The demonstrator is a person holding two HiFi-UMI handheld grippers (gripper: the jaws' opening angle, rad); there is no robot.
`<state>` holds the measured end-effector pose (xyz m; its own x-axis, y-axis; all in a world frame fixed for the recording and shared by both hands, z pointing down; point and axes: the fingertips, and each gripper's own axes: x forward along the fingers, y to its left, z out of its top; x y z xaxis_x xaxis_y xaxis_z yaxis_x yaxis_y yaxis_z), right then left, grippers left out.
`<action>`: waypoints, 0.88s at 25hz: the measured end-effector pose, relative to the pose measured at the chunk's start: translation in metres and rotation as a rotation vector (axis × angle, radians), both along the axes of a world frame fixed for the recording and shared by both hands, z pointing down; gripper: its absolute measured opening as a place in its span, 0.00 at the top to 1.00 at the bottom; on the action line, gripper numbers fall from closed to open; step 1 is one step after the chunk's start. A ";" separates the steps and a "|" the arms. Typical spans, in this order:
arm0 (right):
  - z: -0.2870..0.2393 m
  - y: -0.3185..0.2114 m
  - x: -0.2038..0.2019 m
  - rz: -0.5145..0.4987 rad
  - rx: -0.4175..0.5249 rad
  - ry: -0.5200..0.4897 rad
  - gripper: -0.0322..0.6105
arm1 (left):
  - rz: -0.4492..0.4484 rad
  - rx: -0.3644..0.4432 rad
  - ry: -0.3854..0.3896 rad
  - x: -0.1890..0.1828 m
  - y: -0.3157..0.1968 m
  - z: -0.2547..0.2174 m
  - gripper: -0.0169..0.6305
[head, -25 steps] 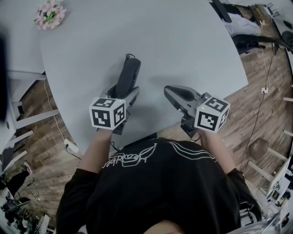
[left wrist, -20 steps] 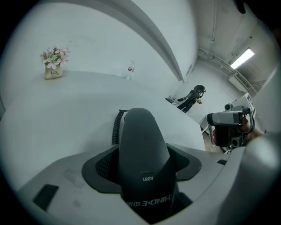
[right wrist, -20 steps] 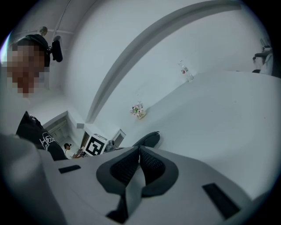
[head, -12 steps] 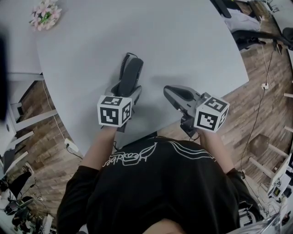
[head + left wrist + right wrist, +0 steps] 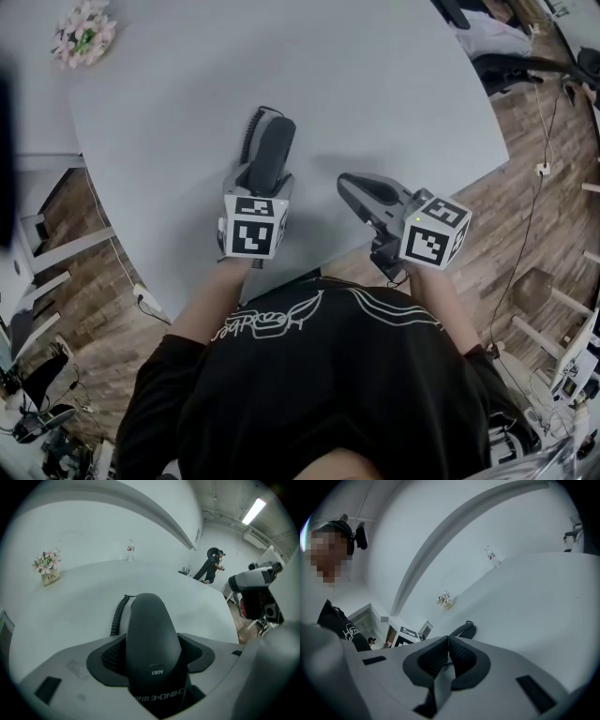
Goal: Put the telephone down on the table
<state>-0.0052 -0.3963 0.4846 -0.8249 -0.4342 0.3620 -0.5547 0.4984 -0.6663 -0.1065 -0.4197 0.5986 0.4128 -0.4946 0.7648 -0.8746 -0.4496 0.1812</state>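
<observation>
A black telephone handset [image 5: 271,153] [image 5: 152,634] sticks out forward from my left gripper [image 5: 259,180] [image 5: 152,656], whose pads press on both its sides. Its coiled cord [image 5: 250,132] [image 5: 118,615] trails off the far end onto the grey table [image 5: 375,84]. Whether the handset touches the tabletop I cannot tell. My right gripper [image 5: 350,187] [image 5: 447,643] hovers over the table's near edge, its pads together with nothing between them. The handset [image 5: 464,630] also shows just beyond the right gripper's pads.
A small pot of pink flowers [image 5: 84,33] [image 5: 47,566] [image 5: 445,600] stands at the table's far left. A water bottle [image 5: 131,551] [image 5: 493,557] stands at the far edge. Office chairs [image 5: 511,70] and wooden floor lie to the right.
My left gripper has shifted right, toward the body's middle, and the handset in it has turned to point more straight ahead. The right gripper has stayed put.
</observation>
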 end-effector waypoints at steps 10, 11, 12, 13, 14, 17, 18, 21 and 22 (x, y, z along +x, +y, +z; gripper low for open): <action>0.001 -0.002 0.002 -0.002 0.002 -0.013 0.89 | 0.017 0.051 -0.086 0.001 0.003 0.004 0.51; 0.002 -0.002 0.005 -0.002 0.000 -0.013 0.89 | 0.020 0.055 -0.082 0.003 0.002 0.003 0.51; 0.003 -0.001 0.009 -0.002 -0.004 -0.013 0.89 | 0.021 0.061 -0.078 0.005 0.001 0.003 0.51; 0.004 0.000 0.011 -0.001 -0.008 -0.012 0.89 | 0.022 0.068 -0.077 0.006 0.001 0.002 0.51; 0.006 0.002 0.014 0.001 -0.012 -0.010 0.89 | 0.020 0.076 -0.076 0.006 0.000 0.002 0.51; 0.007 0.009 0.019 0.004 -0.017 -0.012 0.89 | 0.009 0.088 -0.061 0.006 0.001 0.000 0.51; 0.007 0.013 0.022 0.005 -0.018 -0.014 0.89 | 0.010 0.094 -0.055 0.006 0.000 -0.002 0.50; 0.005 0.025 0.031 0.013 -0.018 -0.023 0.89 | 0.013 0.129 -0.031 0.008 -0.002 -0.009 0.47; 0.004 0.029 0.034 0.015 -0.017 -0.023 0.89 | 0.010 0.144 -0.023 0.008 -0.002 -0.014 0.46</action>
